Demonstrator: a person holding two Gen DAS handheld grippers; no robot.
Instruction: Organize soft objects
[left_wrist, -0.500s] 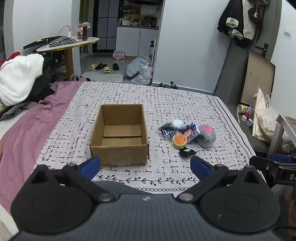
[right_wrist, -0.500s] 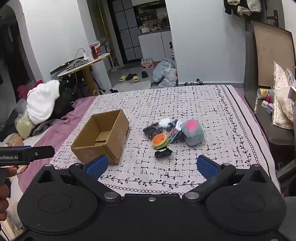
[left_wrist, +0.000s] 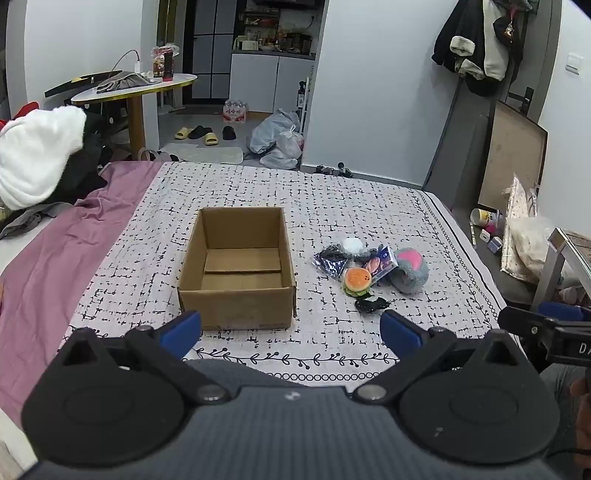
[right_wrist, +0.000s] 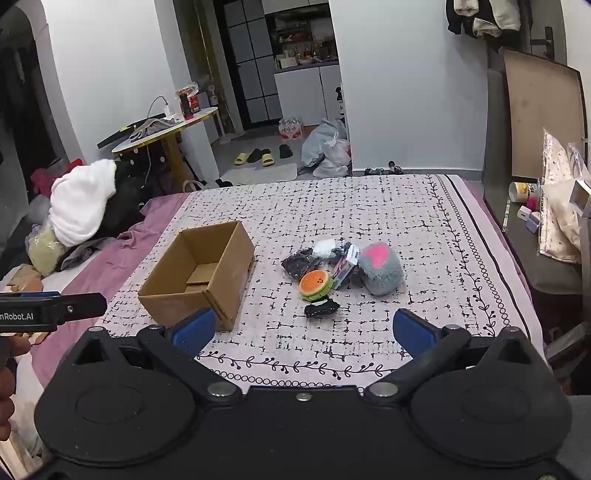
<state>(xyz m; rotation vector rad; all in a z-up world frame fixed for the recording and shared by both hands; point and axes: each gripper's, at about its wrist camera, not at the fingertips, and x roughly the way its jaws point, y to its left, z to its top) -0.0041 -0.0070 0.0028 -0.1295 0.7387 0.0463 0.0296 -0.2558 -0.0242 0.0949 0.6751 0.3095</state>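
Toys (left_wrist: 369, 269) lie in a small pile on the bed (left_wrist: 369, 206), just beside an empty box (left_wrist: 238, 266). Left gripper (left_wrist: 291, 328) and right gripper (right_wrist: 303, 328) hover near, jaws spread wide, holding nothing.

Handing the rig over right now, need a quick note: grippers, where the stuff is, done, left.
Left gripper: open, holding nothing, short of the cardboard box.
Right gripper: open, holding nothing, short of the pile.
Box: on the bedspread, nothing in it.
Pile right of the box: burger toy, grey plush, small black item, packets behind.
Done: nothing packed.
Left: probably move every soft item into the box.
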